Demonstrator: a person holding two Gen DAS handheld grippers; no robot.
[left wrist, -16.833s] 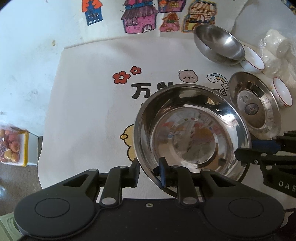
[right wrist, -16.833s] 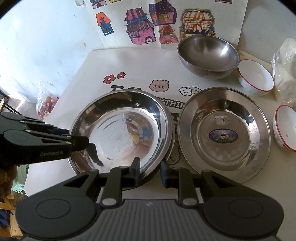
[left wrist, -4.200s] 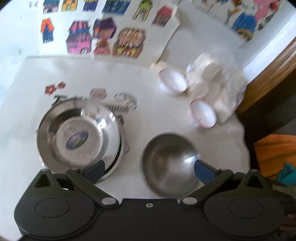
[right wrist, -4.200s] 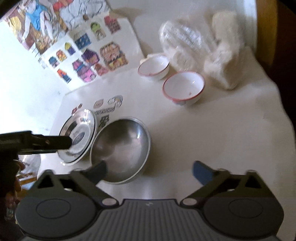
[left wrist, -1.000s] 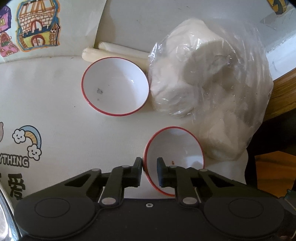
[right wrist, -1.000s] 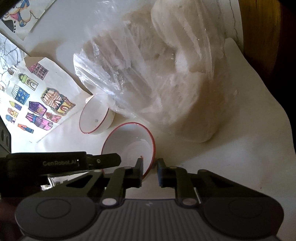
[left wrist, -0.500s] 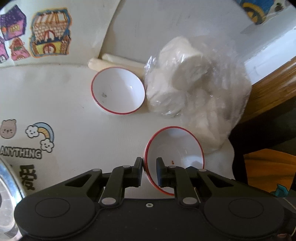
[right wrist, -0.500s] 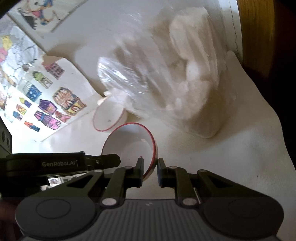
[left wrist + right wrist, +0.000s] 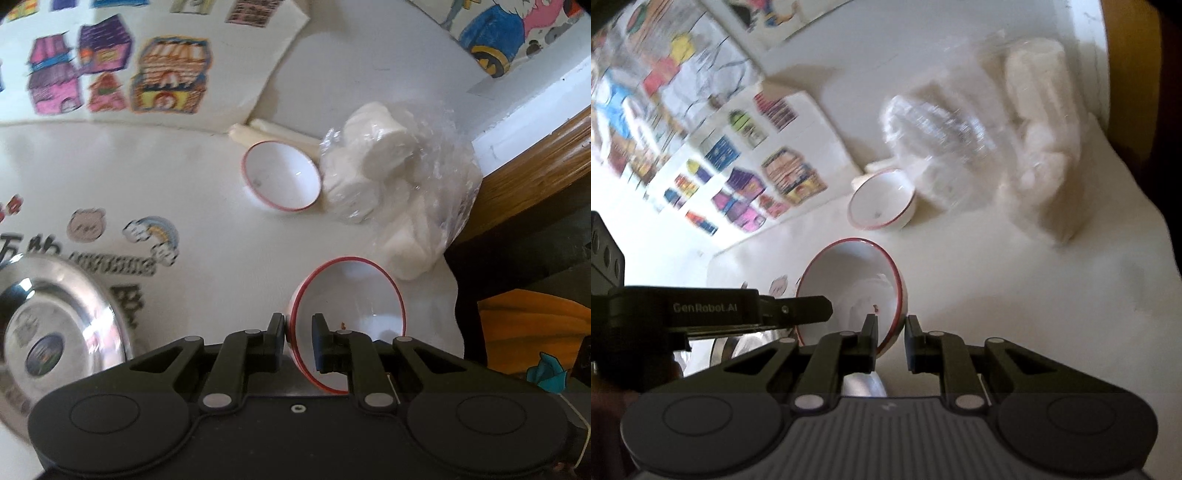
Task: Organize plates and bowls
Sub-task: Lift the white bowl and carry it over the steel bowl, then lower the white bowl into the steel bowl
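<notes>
A white bowl with a red rim (image 9: 354,295) hangs tilted above the white cloth, gripped from both sides. My left gripper (image 9: 298,321) is shut on its left rim. My right gripper (image 9: 891,325) is shut on the opposite rim of the same bowl (image 9: 849,273). In the right wrist view the left gripper (image 9: 812,308) reaches in from the left. A second red-rimmed bowl (image 9: 282,181) (image 9: 882,203) stands on the cloth farther back, beside the bag. Stacked steel plates (image 9: 55,314) lie at the lower left.
A clear plastic bag of white rolls (image 9: 399,184) (image 9: 1015,147) sits at the right rear, close to the table's right edge. A wooden frame (image 9: 535,177) runs beyond it. Coloured drawings hang on the wall (image 9: 166,74). Something of shiny steel (image 9: 862,384) shows under the held bowl.
Both grippers have risen and drawn back from the bag with the bowl between them. The steel plates have come into the left wrist view, and the second bowl looks smaller.
</notes>
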